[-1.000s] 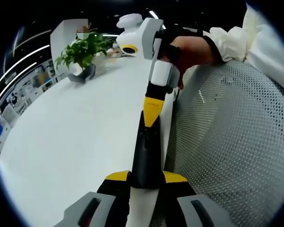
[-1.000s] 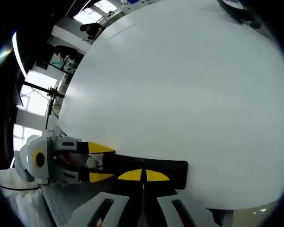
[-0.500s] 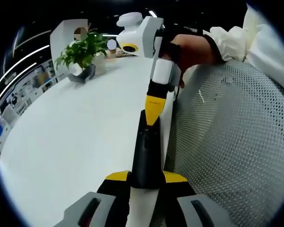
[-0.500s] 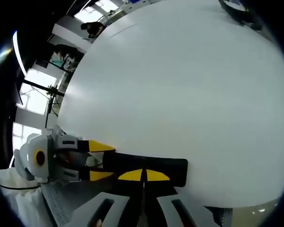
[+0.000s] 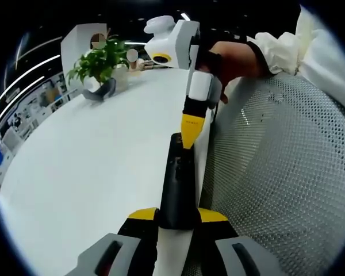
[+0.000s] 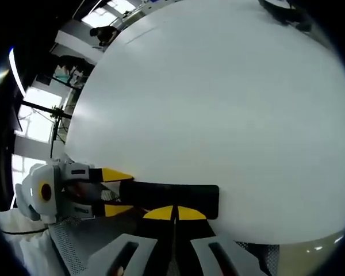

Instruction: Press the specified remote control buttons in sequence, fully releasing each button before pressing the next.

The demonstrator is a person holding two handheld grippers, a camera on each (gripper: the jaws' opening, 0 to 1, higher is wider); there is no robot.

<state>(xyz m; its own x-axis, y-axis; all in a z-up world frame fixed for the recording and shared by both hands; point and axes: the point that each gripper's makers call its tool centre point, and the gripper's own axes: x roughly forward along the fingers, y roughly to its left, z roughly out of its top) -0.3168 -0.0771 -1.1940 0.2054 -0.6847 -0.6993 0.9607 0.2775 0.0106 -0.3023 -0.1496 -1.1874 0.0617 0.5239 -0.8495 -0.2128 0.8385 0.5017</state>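
Holding the black remote control [image 5: 177, 190] at its near end, my left gripper [image 5: 177, 215] has its yellow-tipped fingers [image 5: 142, 214] clamped on either side of the body. The remote lies along the edge of the white desk [image 5: 92, 172], pointing away from me in the left gripper view, with a grey mesh surface [image 5: 276, 172] just beside that edge.

My right gripper [image 5: 187, 135] comes down from above in that view, its fingers closed together into one yellow tip that sits at the far end of the remote. I cannot tell whether the tip is touching the top face or just over it. A hand [image 5: 236, 57] in a white sleeve [image 5: 287, 43] holds that gripper.

In the right gripper view the remote [image 6: 172, 198] lies crosswise right in front of my right gripper [image 6: 173, 213], whose yellow fingertips [image 6: 161, 213] meet at the remote's near edge. My left gripper [image 6: 118, 192] enters from the left, its two yellow fingers above and below the remote's end, gripping it.

Farther off on the desk stands a potted plant [image 5: 100, 66], well apart from the remote.
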